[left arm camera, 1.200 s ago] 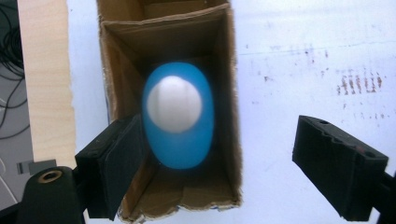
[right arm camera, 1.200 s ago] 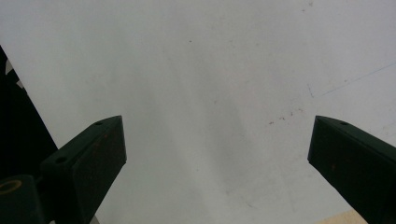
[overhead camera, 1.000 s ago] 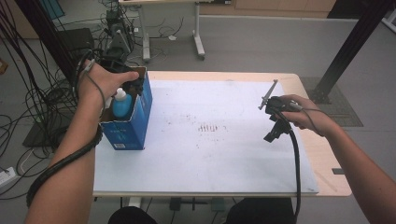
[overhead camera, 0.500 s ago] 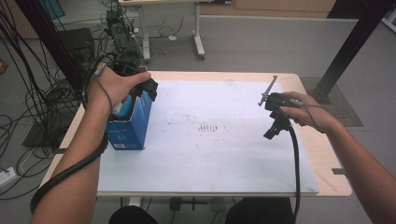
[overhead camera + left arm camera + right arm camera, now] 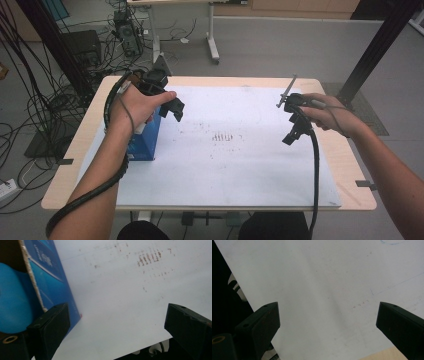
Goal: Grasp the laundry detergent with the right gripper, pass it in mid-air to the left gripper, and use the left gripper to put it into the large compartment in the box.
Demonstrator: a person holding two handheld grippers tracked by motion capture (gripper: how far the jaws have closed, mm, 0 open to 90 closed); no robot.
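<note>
Blue box (image 5: 147,137) now sits just beside the left gripper (image 5: 171,109), which has lifted out of it with jaws wide and empty. Looks like a release there. Right gripper (image 5: 294,131) hovers well apart, spread too.

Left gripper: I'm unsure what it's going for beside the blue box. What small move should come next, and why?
Probably ease the left gripper back over the blue box and lower it toward the blue bottle inside. Its jaws stand wide open and empty above the white sheet, beside the box's wall, so nothing is gripped yet.
</note>
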